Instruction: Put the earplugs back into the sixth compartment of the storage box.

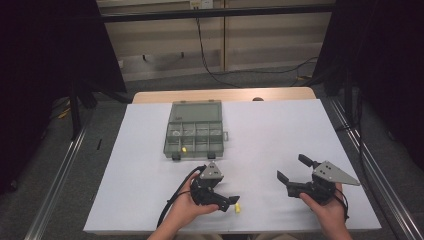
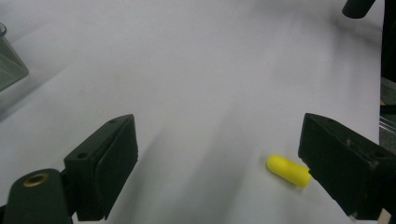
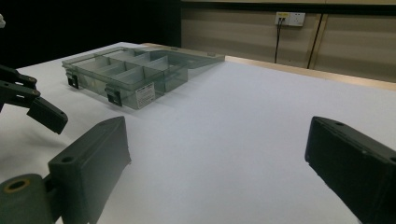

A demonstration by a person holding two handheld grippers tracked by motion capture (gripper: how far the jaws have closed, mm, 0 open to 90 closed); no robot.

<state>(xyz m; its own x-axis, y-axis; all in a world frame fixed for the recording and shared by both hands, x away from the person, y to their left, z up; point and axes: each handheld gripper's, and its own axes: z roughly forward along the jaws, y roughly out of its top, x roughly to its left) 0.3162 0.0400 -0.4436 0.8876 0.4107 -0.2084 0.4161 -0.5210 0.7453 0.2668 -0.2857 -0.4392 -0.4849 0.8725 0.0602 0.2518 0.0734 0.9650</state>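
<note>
A small yellow capsule-shaped piece (image 1: 237, 207) lies on the white table sheet near the front edge. My left gripper (image 1: 230, 197) is low over it and open. In the left gripper view the yellow piece (image 2: 288, 171) rests on the sheet just inside the right-hand jaw, loose, with my left gripper (image 2: 222, 140) wide open around it. My right gripper (image 1: 295, 168) is held above the sheet at the right, open and with nothing in it; the right gripper view shows my right gripper (image 3: 219, 135) spread wide over bare sheet.
A clear grey compartment box (image 1: 194, 131) stands open at mid-table, lid laid back, with small pieces inside, one of them yellow (image 1: 184, 149). In the right gripper view the box (image 3: 135, 70) is at far left, with a left gripper jaw (image 3: 32, 102) before it.
</note>
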